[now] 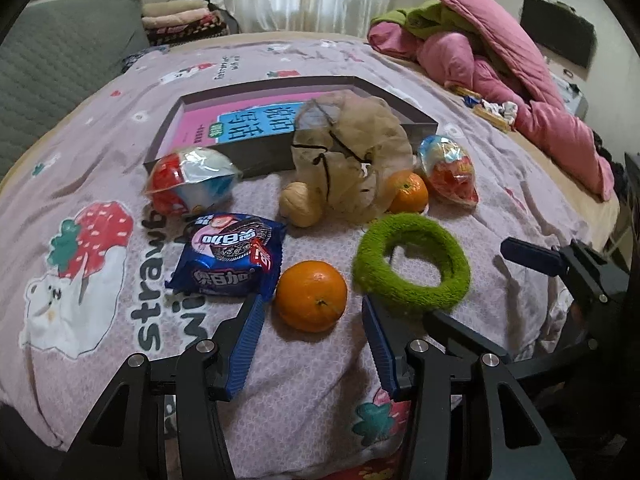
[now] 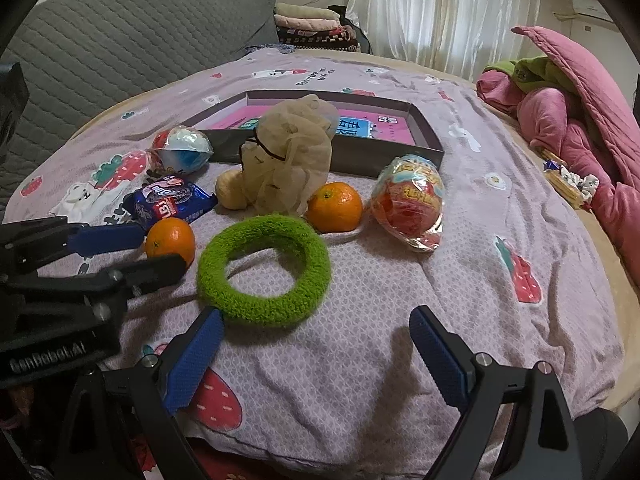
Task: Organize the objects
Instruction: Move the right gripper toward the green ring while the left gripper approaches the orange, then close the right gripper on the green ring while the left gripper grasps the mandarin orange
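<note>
1. Bed (image 1: 320, 392) with a lilac cover carries snacks, a box (image 1: 256, 152) and two oranges.
2. Left hand-held gripper (image 1: 312, 316) stands apart around the near orange (image 1: 311, 296), not touching.
3. Right hand-held gripper (image 2: 316, 324) is wide apart, empty.
4. Round orange may roll away if one pad pushes first.

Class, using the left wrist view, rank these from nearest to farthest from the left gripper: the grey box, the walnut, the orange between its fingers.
1. Orange, just ahead of the left gripper, between its fingers.
2. Walnut, farther up, beside the mesh bag.
3. Grey box, behind everything.
</note>
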`<state>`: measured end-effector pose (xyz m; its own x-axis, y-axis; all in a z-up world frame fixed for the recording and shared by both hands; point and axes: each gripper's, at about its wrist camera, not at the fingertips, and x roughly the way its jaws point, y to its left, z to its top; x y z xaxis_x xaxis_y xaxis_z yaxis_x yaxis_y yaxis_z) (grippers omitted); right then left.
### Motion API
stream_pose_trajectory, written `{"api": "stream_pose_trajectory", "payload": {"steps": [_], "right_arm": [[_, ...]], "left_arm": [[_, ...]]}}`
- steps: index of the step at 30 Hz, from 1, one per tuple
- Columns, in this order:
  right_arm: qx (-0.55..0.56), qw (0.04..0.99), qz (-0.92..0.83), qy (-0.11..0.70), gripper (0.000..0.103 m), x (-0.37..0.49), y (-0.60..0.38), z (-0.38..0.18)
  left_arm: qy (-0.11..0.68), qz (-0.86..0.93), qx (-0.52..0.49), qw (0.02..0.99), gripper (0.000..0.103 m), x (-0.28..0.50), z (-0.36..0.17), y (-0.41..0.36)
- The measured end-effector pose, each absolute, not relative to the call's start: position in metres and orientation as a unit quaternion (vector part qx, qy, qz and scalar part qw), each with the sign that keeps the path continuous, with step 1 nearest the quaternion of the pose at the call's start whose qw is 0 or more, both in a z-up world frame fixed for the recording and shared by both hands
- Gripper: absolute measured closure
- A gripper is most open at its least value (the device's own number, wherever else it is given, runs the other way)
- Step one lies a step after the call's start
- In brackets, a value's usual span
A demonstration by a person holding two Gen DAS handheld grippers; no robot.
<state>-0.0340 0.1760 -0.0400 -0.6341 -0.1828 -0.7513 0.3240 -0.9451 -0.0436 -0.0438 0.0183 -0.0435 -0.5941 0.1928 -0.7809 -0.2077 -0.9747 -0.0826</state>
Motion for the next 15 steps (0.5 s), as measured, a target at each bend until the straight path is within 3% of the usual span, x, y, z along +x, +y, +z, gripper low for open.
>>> {"api": "stream_pose_trajectory", "payload": {"steps": [15], "right_arm": [[0.398, 0.188, -0.890, 0.122, 0.032, -0.054, 0.155, -0.048]], "left_arm": [[0.003, 0.882, -0.455, 0.120, 0.063, -0.068, -0.052, 0.021]]}}
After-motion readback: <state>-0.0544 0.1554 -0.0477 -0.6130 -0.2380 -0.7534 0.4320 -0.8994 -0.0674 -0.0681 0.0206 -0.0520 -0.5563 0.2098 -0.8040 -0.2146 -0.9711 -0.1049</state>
